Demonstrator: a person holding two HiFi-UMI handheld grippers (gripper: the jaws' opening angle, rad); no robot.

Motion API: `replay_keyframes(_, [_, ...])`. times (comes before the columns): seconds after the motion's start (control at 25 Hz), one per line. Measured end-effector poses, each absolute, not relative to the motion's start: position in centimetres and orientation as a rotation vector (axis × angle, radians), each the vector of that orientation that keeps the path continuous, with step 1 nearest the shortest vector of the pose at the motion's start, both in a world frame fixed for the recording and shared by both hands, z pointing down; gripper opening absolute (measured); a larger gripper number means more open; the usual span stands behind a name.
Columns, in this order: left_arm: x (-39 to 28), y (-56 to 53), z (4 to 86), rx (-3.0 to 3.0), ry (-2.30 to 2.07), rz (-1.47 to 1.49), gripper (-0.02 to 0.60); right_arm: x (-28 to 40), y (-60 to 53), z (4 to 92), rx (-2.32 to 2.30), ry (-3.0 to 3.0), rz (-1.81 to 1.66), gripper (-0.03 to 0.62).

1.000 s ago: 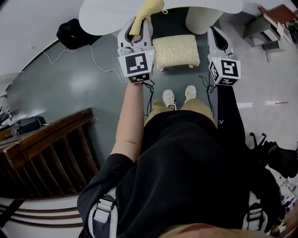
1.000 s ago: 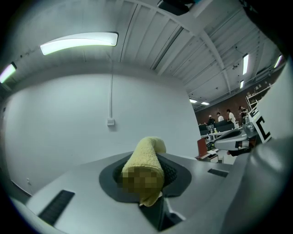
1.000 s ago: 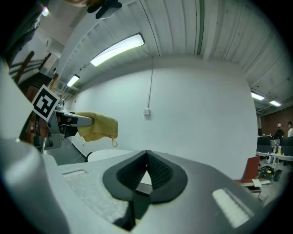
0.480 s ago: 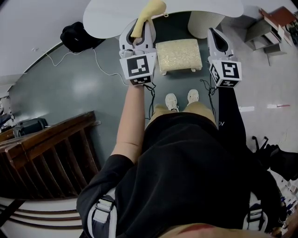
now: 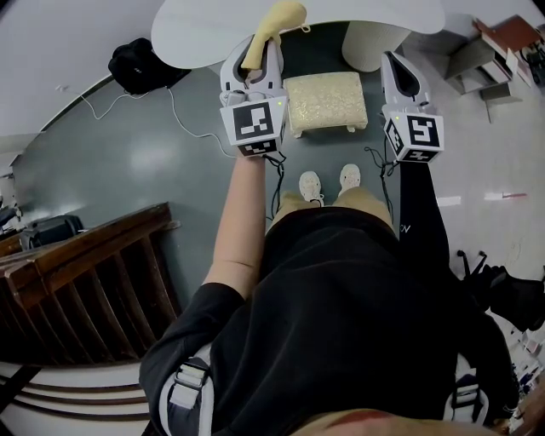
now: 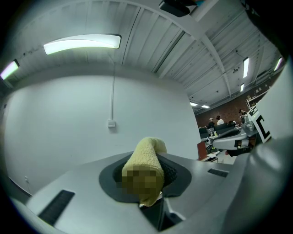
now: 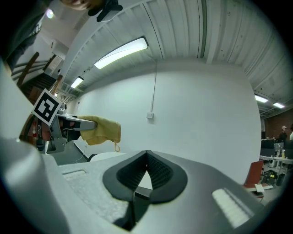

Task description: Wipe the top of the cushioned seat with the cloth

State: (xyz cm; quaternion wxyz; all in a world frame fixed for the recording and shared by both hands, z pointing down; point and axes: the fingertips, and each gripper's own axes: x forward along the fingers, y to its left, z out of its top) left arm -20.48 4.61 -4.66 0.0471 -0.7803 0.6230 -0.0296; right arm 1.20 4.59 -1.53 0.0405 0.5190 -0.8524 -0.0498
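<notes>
The cushioned seat (image 5: pixel 325 102) is a small beige footstool on the grey floor, just ahead of the person's shoes. My left gripper (image 5: pixel 255 49) hangs in the air to the left of it, shut on a rolled yellow cloth (image 5: pixel 277 19) that sticks out past the jaw tips. In the left gripper view the cloth (image 6: pixel 145 160) is clamped between the dark pads. My right gripper (image 5: pixel 396 64) is held up at the seat's right side. Its jaws (image 7: pixel 146 157) are closed together with nothing between them. The right gripper view also shows the cloth (image 7: pixel 103 130) off to the left.
A white round table (image 5: pixel 204 30) with a thick pedestal (image 5: pixel 375 38) stands just beyond the seat. A black bag (image 5: pixel 136 64) and a white cable (image 5: pixel 183 115) lie on the floor at the left. A wooden railing (image 5: pixel 85 272) runs along the lower left, and a grey cart (image 5: pixel 485 51) sits at the upper right.
Both grippers have drifted slightly to the right in the head view. The cloth stays clamped in the left one and the seat has not moved.
</notes>
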Motion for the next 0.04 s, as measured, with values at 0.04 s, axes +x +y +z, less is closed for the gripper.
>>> replay_keyframes(0.04, [-20.62, 4.72, -4.7, -2.383, 1.903, -0.085, 0.067, 1.05, 4.7, -1.55, 1.591, -2.611, -0.151, 0.002])
